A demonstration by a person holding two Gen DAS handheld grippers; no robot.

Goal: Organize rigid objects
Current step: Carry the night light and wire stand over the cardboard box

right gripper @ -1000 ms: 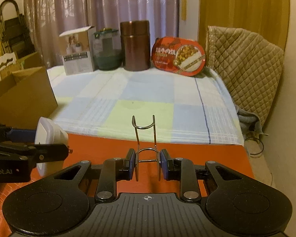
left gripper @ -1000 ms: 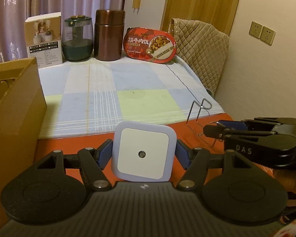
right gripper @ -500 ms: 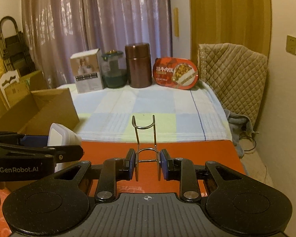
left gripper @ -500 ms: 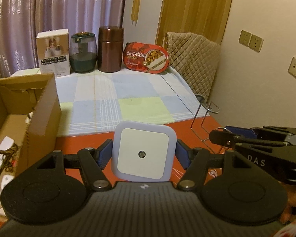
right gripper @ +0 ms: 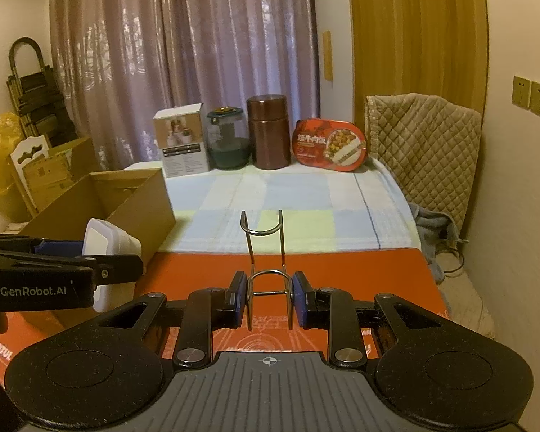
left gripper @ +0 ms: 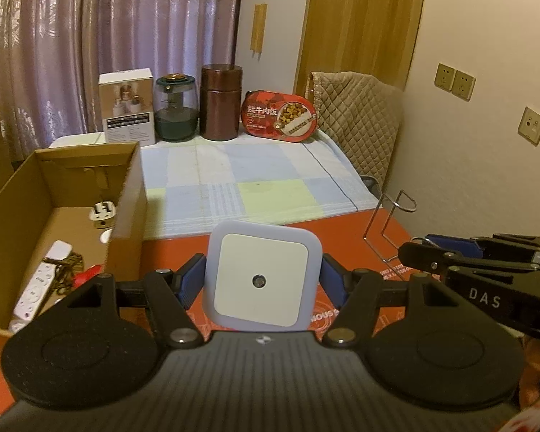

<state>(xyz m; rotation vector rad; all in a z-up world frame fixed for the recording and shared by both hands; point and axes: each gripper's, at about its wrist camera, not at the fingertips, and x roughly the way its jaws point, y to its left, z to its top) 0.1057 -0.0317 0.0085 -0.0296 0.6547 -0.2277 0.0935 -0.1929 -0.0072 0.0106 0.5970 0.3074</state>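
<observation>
My left gripper is shut on a white square night light with a small round sensor in its middle, held above the red mat. My right gripper is shut on a bent metal wire holder that sticks up and forward from the blue pads. In the right wrist view the night light shows at the left in the left gripper. In the left wrist view the wire holder shows at the right. An open cardboard box stands at the left.
Inside the box lie a white remote, a white plug and a cord. At the back of the checked cloth stand a white carton, a glass jar, a brown canister and a red food box. A quilted chair is at the right.
Both grippers have risen and pulled back from the table with their objects still held. The inside of the cardboard box has come into the left wrist view.
</observation>
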